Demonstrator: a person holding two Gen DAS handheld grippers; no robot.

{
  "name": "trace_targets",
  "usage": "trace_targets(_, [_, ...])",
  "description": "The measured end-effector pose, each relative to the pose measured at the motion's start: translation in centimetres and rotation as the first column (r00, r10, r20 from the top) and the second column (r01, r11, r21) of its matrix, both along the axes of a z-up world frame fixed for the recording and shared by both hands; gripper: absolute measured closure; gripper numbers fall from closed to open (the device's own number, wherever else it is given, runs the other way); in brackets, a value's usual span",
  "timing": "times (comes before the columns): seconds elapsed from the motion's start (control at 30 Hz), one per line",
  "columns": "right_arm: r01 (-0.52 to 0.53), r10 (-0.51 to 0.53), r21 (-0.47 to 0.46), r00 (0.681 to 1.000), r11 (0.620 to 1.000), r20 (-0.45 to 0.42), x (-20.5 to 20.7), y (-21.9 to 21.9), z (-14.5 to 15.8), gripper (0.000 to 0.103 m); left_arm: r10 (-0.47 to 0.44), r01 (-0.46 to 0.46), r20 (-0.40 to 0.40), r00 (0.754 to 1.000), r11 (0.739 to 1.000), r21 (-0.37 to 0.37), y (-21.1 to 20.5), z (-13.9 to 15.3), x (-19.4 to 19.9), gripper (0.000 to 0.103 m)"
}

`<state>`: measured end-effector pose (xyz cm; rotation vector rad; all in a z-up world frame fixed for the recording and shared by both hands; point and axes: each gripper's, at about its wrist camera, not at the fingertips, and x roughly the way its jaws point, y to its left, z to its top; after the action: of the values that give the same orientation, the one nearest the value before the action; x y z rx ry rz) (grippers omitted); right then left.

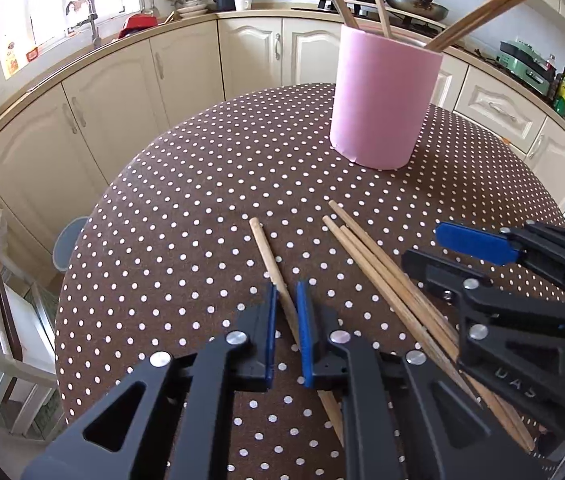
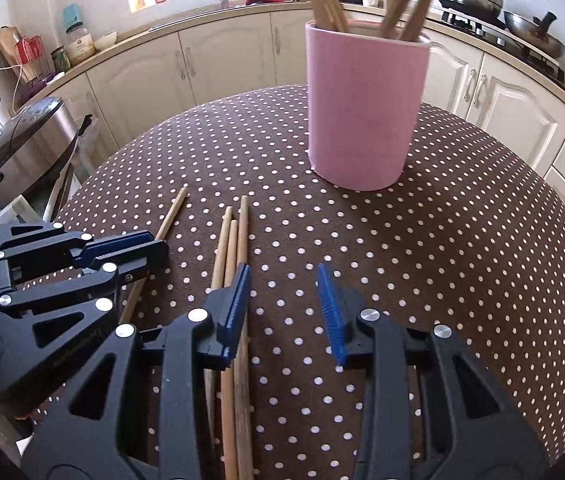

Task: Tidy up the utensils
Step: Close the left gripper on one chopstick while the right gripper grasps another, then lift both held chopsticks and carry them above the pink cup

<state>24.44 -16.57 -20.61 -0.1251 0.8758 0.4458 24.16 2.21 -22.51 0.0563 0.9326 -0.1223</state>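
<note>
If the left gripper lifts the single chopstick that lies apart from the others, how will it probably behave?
The single chopstick looks like thin, straight wood, so probably stiff and light. The left gripper pinches it away from its middle, so it may tilt. Its round shaft could roll on the dotted tablecloth if it slips.

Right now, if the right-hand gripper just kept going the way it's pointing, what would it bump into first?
Probably the dotted tablecloth: the right gripper tilts down at bare cloth. The three loose chopsticks lie by its left finger, and the pink cup stands farther off. Depth is hard to judge.
</note>
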Motion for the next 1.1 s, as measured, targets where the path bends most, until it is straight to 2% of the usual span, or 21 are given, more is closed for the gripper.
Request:
trace_targets(0.2, [-0.023,0.023,-0.024,1.000,0.999,-0.022,0.6,2.0,-0.3,0.070,-0.013,0.013,-0.005,1.000,1.000,0.002,0.0,0.0,0.1,0.092])
trace_targets(0.27, [-0.026,0.025,-0.040,0.999,0.999,-0.023,0.9,2.4,-0.2,0.075,-0.012,0.012,-0.006,1.000,1.000,-0.001,0.0,0.1,0.2,0.093])
trace_targets(0.37, [-0.038,0.035,-0.078,0.999,0.996,-0.029,1.3,3.7,-0.2,0.077,-0.016,0.016,-0.007,1.000,1.000,0.003,-0.1,0.0,0.3,0.093])
trace_targets(0.53, [-0.073,0.063,-0.140,0.995,0.987,-0.074,2.3,5.9,-0.2,0.082,-0.022,0.022,-0.015,1.000,1.000,0.012,-0.4,0.0,0.6,0.093])
trace_targets(0.63, [-0.090,0.074,-0.150,0.991,0.985,-0.111,3.2,6.6,-0.6,0.089,-0.023,0.023,-0.018,1.000,1.000,0.005,-0.3,0.0,0.8,0.093])
trace_targets(0.73, [-0.087,0.070,-0.143,0.990,0.986,-0.121,3.8,7.3,-0.6,0.097,-0.026,0.026,-0.016,1.000,1.000,0.007,-0.3,0.0,1.0,0.094])
trace_targets(0.93, [-0.071,0.062,-0.095,0.993,0.993,-0.098,3.1,6.2,-0.4,0.097,-0.020,0.020,-0.011,1.000,0.999,-0.026,-0.1,0.6,1.0,0.097])
trace_targets(1.1, [-0.044,0.043,-0.022,0.998,0.999,-0.050,2.2,4.1,2.0,0.097,-0.024,0.026,0.032,0.999,0.998,-0.061,-0.1,2.8,0.4,0.097])
